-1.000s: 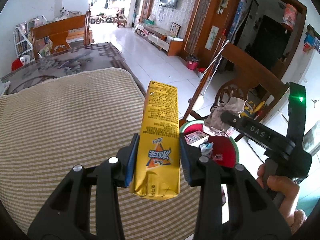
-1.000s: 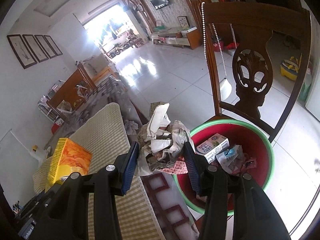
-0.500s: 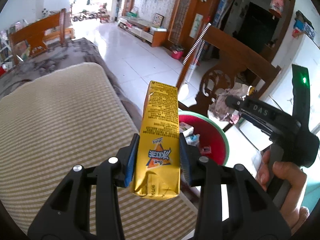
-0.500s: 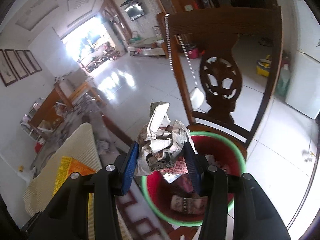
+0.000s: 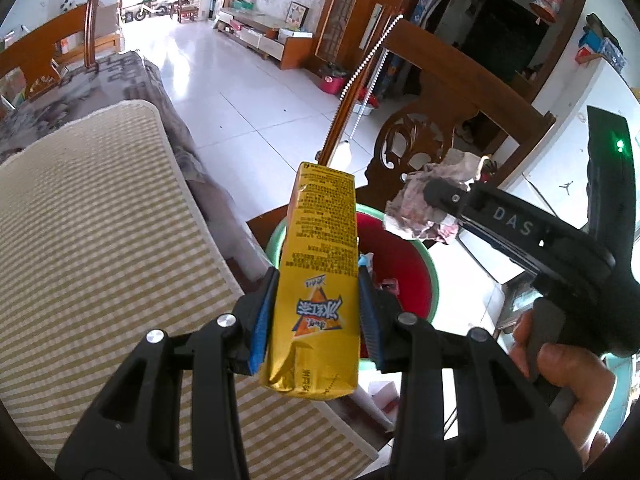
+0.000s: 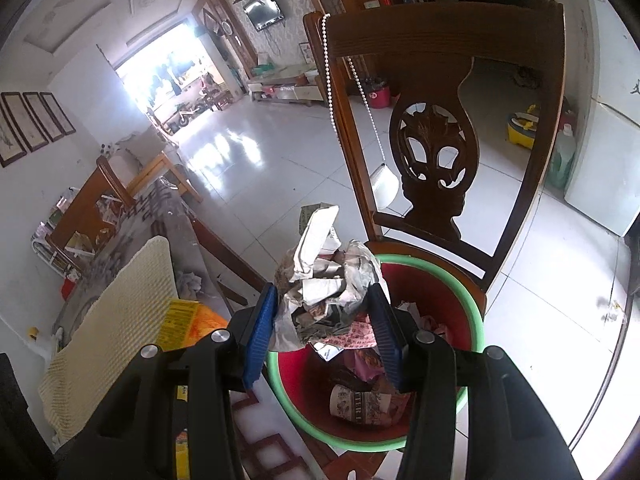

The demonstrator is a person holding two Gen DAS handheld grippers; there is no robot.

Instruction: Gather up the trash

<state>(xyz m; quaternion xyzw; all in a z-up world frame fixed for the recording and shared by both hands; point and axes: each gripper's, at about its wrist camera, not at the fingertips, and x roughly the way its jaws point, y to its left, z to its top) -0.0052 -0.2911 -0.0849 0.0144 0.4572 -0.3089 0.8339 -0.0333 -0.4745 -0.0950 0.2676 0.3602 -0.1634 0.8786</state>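
— Trash first: where is it?

— Two pieces are in the air. A yellow drink carton sits clamped in the left gripper, its blue pads pressing both narrow sides, the carton standing up out of the jaws with the crumpled bottom end toward the camera. A wad of crumpled newspaper is squeezed in the right gripper, a white paper strip sticking up from the top of the wad.

— So neither pair of fingers is released?

— Neither. Both are clenched on their loads: the pads touch the carton on both sides, and the paper bulges against the right pads.

— And the bin?

— A red basin with a green rim stands on the seat of a dark wooden chair, whose carved back rises behind it. It already holds litter: a small printed box, wrappers, paper scraps. In the right wrist view the wad hangs over the basin's near left rim. In the left wrist view the carton covers part of the basin; the basin lies beyond it and lower.

— Can you see one gripper from the other?

— Yes. From the left wrist, the right gripper comes in from the right with the newspaper at its tip, and a hand grips its handle. From the right wrist, a yellow edge of the carton shows at lower left.

— What else is near?

— A striped beige mat on the table to the left, a bead string hanging on the chair back, white floor tiles beyond.
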